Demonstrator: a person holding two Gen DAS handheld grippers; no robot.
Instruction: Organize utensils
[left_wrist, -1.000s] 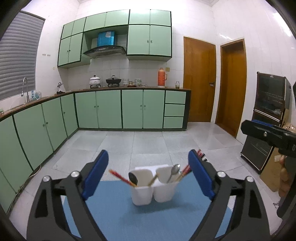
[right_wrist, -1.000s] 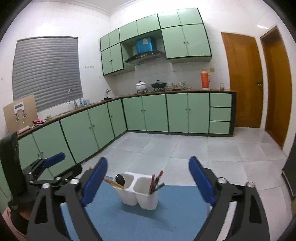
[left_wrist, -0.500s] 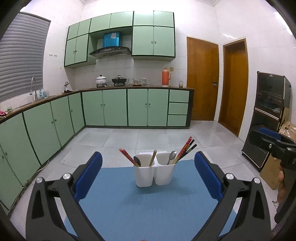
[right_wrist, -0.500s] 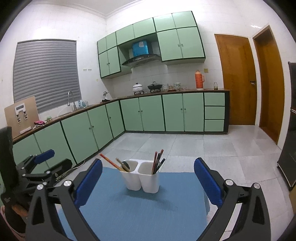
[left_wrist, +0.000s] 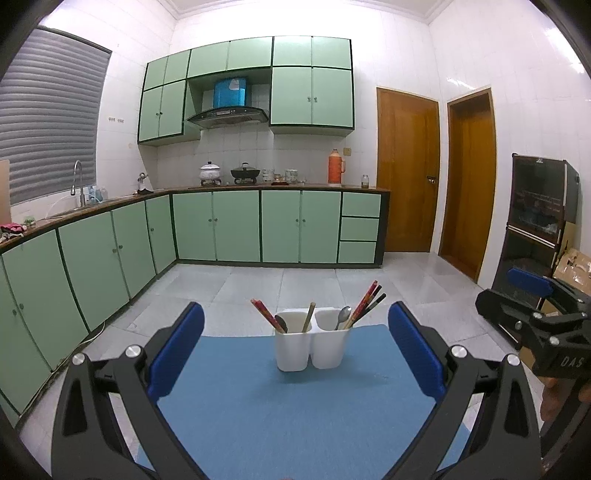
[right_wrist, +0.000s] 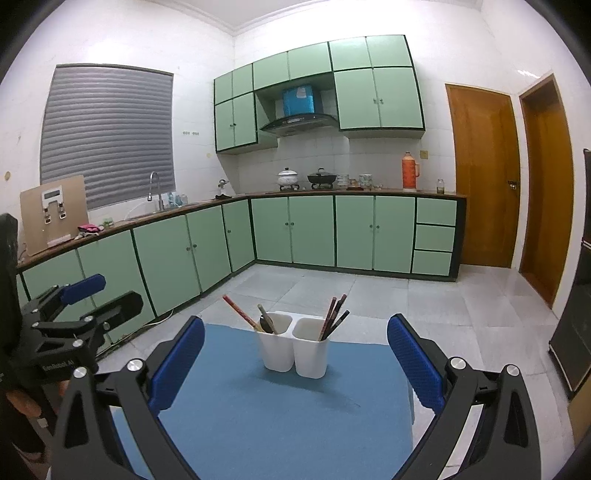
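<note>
Pulled back and raised since the earlier frames, both grippers, so more blue mat (left_wrist: 295, 406) visible in front of the holder. White two-compartment utensil holder (left_wrist: 312, 345) upright near the far edge of the mat, seen also from the right wrist (right_wrist: 293, 350). In the left compartment: red chopsticks (left_wrist: 263, 311), a dark spoon (left_wrist: 281, 323), one wooden stick (left_wrist: 307, 317). In the right compartment: a metal spoon (left_wrist: 343, 315) and a bundle of red and dark chopsticks (left_wrist: 367, 302); exact number not clear. Left gripper (left_wrist: 295, 354) spread wide, holding nothing, touching nothing. Right gripper (right_wrist: 295, 354) likewise wide apart and empty. Two grippers, one holder, two spoons.
</note>
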